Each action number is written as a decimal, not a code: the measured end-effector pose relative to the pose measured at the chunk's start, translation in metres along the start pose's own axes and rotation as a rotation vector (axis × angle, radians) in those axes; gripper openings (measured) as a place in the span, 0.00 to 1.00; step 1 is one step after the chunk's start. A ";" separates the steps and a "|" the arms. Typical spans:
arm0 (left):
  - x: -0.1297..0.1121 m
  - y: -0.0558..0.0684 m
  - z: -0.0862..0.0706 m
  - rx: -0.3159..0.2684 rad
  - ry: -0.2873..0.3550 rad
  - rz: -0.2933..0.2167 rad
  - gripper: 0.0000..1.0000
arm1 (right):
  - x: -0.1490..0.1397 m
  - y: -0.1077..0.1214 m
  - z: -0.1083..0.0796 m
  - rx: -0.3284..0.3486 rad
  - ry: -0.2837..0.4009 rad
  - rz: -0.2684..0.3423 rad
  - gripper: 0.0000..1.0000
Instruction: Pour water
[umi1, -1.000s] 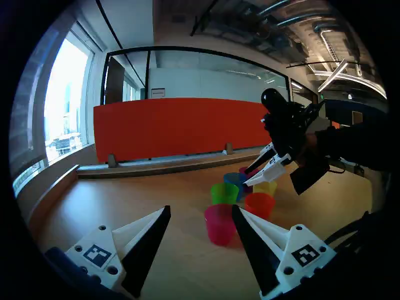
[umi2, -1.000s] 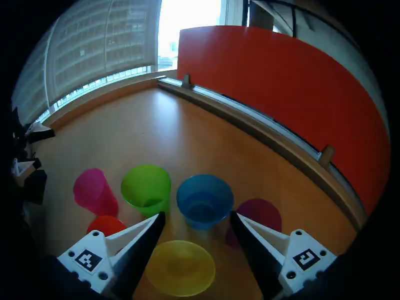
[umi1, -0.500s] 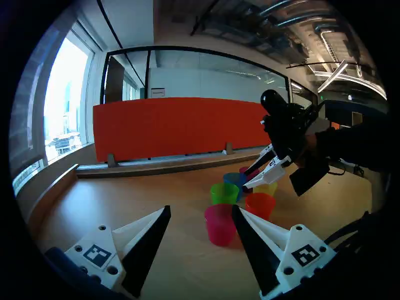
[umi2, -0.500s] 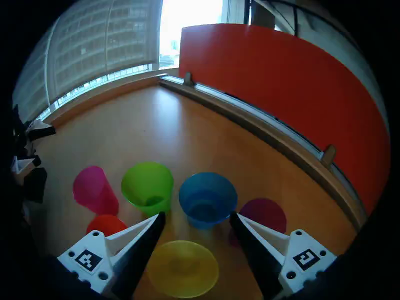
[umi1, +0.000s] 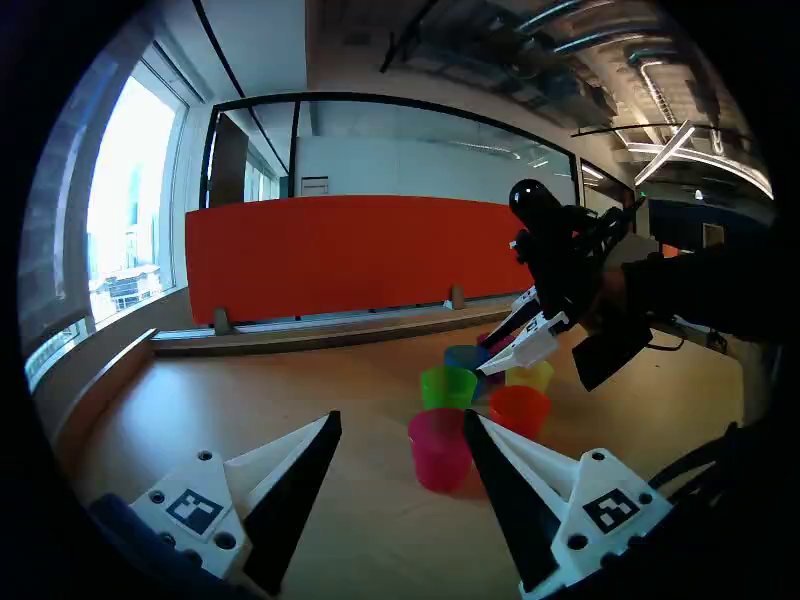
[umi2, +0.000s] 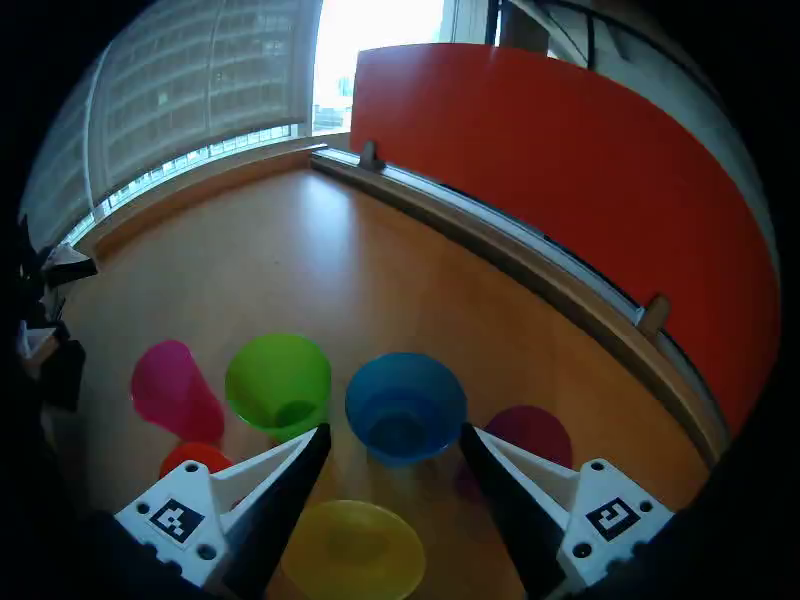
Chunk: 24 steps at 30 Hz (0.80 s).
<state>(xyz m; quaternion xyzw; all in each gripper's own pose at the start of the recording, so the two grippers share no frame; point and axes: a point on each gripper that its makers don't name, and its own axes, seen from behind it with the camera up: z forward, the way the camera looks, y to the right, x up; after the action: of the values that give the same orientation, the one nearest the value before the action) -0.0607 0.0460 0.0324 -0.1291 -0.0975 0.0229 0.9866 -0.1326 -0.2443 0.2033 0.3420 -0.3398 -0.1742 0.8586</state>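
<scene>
Several coloured plastic cups stand close together on a wooden table. In the right gripper view the blue cup (umi2: 405, 405) sits just beyond my open right gripper (umi2: 393, 432), with the green cup (umi2: 278, 383) and pink cup (umi2: 175, 390) to its left. The yellow cup (umi2: 350, 548) lies below between the fingers, and the purple cup (umi2: 530, 435) is behind the right finger. In the left gripper view my left gripper (umi1: 400, 420) is open and empty, low over the table, with the pink cup (umi1: 438, 448) just ahead. The right gripper (umi1: 515, 345) hovers over the cups.
A red-orange cup (umi1: 518, 408) stands beside the pink one. An orange partition (umi1: 350, 255) on a raised ledge (umi2: 520, 260) runs along the table's far edge, with windows (umi1: 125, 220) to the left. A dark sleeve (umi1: 690, 290) holds the right gripper. Bare tabletop (umi2: 300, 260) stretches beyond the cups.
The right gripper has drifted slightly left and up over the cups; in its own view the cups slid a little down and left. The left gripper has stayed still.
</scene>
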 end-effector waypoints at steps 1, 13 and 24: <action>0.000 0.000 0.000 0.000 0.000 0.000 0.90 | 0.000 0.001 0.001 -0.002 -0.001 -0.001 1.00; 0.002 0.000 0.001 -0.002 0.007 -0.005 0.90 | 0.008 0.009 0.012 -0.023 -0.023 0.001 1.00; 0.001 -0.002 0.001 -0.001 0.007 -0.007 0.90 | 0.006 0.011 0.018 -0.029 -0.055 -0.031 1.00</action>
<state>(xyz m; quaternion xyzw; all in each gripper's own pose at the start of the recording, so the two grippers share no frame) -0.0596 0.0449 0.0345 -0.1293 -0.0943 0.0191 0.9869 -0.1402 -0.2483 0.2242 0.3299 -0.3556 -0.2016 0.8509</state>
